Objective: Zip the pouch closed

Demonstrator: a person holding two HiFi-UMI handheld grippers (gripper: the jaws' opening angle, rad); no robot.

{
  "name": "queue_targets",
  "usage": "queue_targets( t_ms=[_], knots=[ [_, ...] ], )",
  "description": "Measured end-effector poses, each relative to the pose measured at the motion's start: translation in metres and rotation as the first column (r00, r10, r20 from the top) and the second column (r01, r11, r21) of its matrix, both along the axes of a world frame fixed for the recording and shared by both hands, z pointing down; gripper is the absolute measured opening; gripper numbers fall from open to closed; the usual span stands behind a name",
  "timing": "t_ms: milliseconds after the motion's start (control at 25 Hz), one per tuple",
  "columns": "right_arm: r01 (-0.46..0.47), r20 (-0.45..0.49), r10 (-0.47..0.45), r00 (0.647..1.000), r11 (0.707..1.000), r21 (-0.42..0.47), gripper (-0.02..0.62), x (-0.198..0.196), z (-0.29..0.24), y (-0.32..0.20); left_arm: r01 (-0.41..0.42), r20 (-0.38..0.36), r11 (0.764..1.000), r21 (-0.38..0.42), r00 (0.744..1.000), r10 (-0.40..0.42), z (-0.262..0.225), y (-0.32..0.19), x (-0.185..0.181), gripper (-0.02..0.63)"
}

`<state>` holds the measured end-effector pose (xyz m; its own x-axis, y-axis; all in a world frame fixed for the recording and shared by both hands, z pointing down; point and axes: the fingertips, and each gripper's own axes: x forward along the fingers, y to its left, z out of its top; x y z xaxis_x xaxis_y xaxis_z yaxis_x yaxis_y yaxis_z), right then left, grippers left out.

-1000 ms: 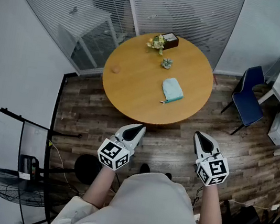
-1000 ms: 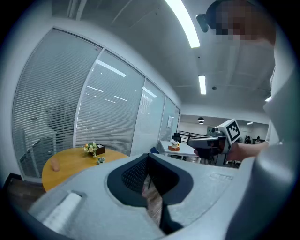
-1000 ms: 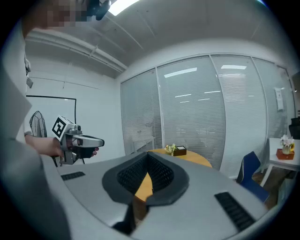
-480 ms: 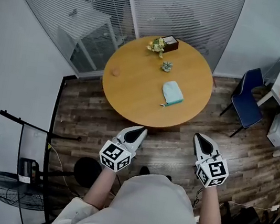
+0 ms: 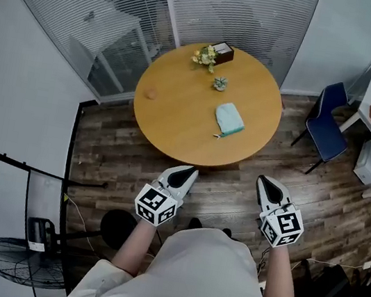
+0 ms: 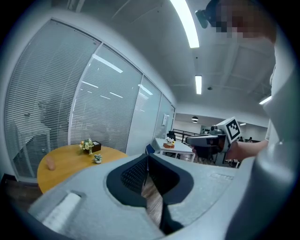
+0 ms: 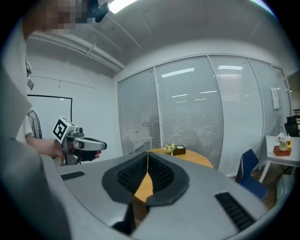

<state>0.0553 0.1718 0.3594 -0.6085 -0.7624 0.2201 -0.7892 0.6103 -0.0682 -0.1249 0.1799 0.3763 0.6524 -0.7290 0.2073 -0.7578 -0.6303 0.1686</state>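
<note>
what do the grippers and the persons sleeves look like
The left gripper and right gripper are pale grey shells with black ridged pads inside. Each carries a white cube with black square markers. The person wears a pale short-sleeved top.

The pouch [image 5: 228, 119] on the tabletop [image 5: 176, 118] is too small to tell whether its zip is open (only a dark tab shows at its near corner), and the small round thing [image 5: 152, 93] farther left is unidentifiable.
</note>
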Motion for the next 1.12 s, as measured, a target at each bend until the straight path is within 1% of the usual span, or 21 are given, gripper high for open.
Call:
queue_targets(
  t_ms=[200, 320, 400, 680, 920, 1120],
  knots=[
    [-0.03, 0.002, 0.03, 1.0, 1.0, -0.01, 0.011, -0.011, 0.004, 0.001, -0.023, -0.032, 1.0, -0.014, 0.999, 0.023, 0.004, -0.005, -0.015, 0.021],
    [-0.047, 0.006, 0.047, 0.999, 0.999, -0.015, 0.014, -0.017, 0.007, 0.002, -0.037, -0.035, 0.999, -0.018, 0.999, 0.036, 0.007, -0.007, -0.021, 0.026],
    [-0.059, 0.007, 0.059, 0.998, 0.998, -0.02, 0.019, -0.02, 0.01, 0.003, -0.05, -0.034, 0.998, -0.023, 0.998, 0.049, 0.01, -0.007, -0.025, 0.064],
    [-0.077, -0.001, 0.077, 0.997, 0.997, -0.029, 0.032, -0.034, 0.017, 0.003, -0.071, -0.035, 0.997, -0.031, 0.997, 0.07, 0.016, -0.01, -0.039, 0.069],
    [-0.078, -0.01, 0.077, 0.997, 0.996, -0.047, 0.034, -0.036, 0.023, -0.005, -0.07, -0.042, 0.997, -0.045, 0.997, 0.068, 0.022, -0.018, -0.042, 0.069],
    [-0.069, 0.001, 0.069, 0.998, 0.995, -0.068, 0.034, -0.028, 0.034, -0.026, -0.064, -0.032, 0.996, -0.064, 0.998, 0.062, 0.031, -0.032, -0.034, 0.069]
  ],
)
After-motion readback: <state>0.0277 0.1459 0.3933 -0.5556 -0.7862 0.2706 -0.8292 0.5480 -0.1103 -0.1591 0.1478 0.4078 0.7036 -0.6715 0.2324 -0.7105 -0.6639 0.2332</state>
